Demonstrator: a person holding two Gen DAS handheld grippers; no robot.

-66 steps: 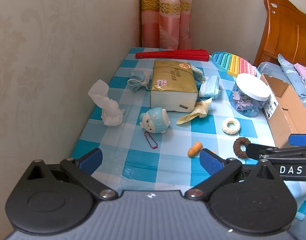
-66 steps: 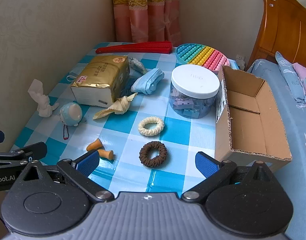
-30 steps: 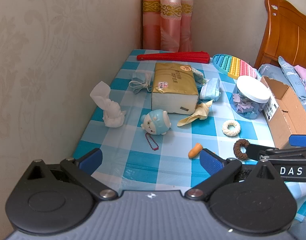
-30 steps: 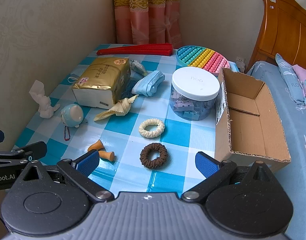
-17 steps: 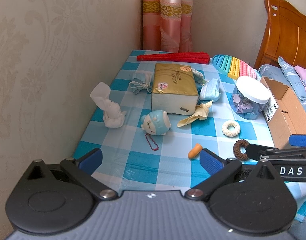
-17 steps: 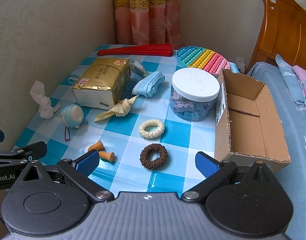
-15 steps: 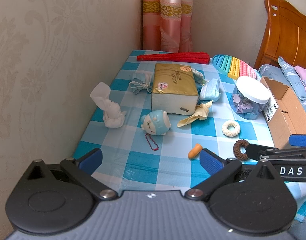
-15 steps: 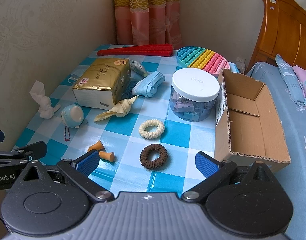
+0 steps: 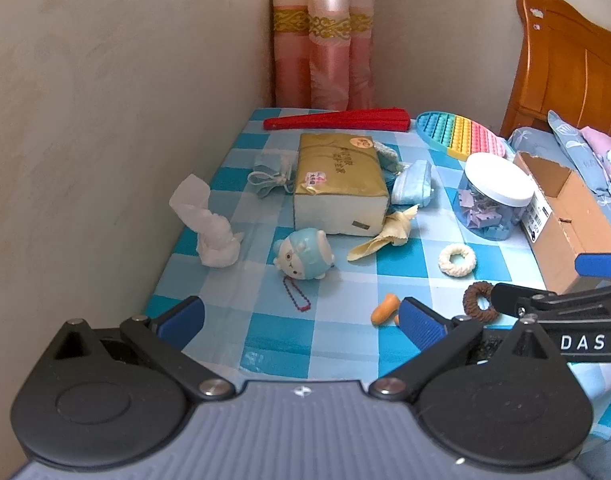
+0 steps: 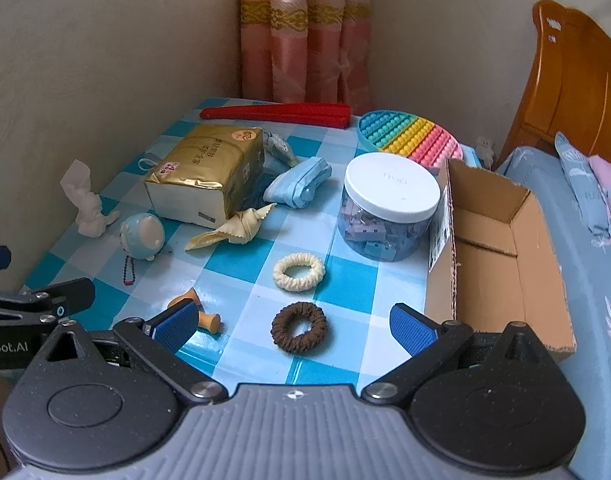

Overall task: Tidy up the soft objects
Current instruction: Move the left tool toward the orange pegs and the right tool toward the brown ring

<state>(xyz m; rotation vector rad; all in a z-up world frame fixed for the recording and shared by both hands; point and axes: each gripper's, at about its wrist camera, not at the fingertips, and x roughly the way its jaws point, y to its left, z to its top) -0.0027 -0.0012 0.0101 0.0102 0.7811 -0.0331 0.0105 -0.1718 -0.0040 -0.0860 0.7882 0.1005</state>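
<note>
While both tools hang over the near edge of the checked table (image 10: pixel 345 288), neither grips anything. The left gripper (image 9: pixel 301 322) has its blue pads spread wide, with only bare cloth between them; its right pad sits just beside the orange earplugs (image 9: pixel 384 309) without clearly touching them. The right gripper (image 10: pixel 293 326) is likewise splayed wide, and the brown scrunchie (image 10: pixel 298 327) lies flat on the cloth between its two fingers, apart from both pads. Its left pad overlaps the earplugs in the right wrist view; whether it touches them cannot be told.

Just beyond the brown ring lies a cream scrunchie (image 10: pixel 298 272), near the clear jar (image 10: pixel 389 212) with a white lid. An open cardboard box (image 10: pixel 501 264) stands at the table's right edge, touching or just beside the jar. Farther left are a yellow cloth twist (image 10: pixel 233 228), a blue plush keychain (image 9: pixel 303 255), a crumpled white tissue (image 9: pixel 209 224) and the gold tissue pack (image 9: pixel 337 184), with a folded blue mask (image 10: pixel 299 182) beside the pack.
</note>
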